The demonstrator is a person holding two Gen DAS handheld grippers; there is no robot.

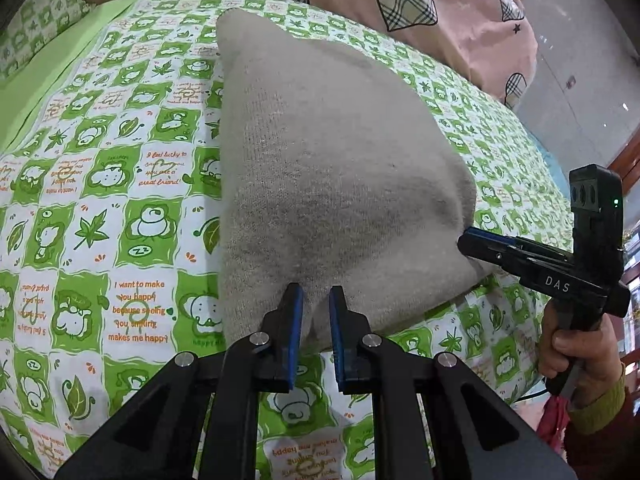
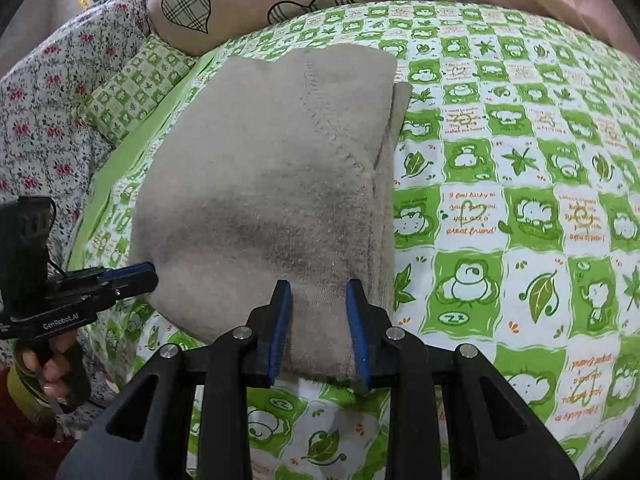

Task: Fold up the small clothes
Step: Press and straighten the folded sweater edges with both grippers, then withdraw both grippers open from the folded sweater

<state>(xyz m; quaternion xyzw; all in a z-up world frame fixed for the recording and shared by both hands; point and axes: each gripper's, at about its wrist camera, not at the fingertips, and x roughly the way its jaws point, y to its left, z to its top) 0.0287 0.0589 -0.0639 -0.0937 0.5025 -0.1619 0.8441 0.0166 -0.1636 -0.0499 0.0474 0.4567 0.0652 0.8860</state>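
Observation:
A grey knitted garment [image 1: 328, 168] lies folded on the green and white patterned bed sheet [image 1: 120, 240]; it also shows in the right wrist view [image 2: 272, 184]. My left gripper [image 1: 316, 300] is shut on the garment's near edge, with cloth bunched between the blue pads. My right gripper [image 2: 320, 292] grips the near edge at the other corner, jaws a little apart with cloth between them. The right gripper shows from the side in the left wrist view [image 1: 470, 240], the left gripper in the right wrist view [image 2: 150, 272].
A pink quilt with checked hearts [image 1: 420, 4] lies along the far side of the bed. A floral cover [image 2: 40, 112] and a green checked pillow [image 2: 132, 92] lie at the left. The bed's edge and floor [image 1: 592, 92] are at the right.

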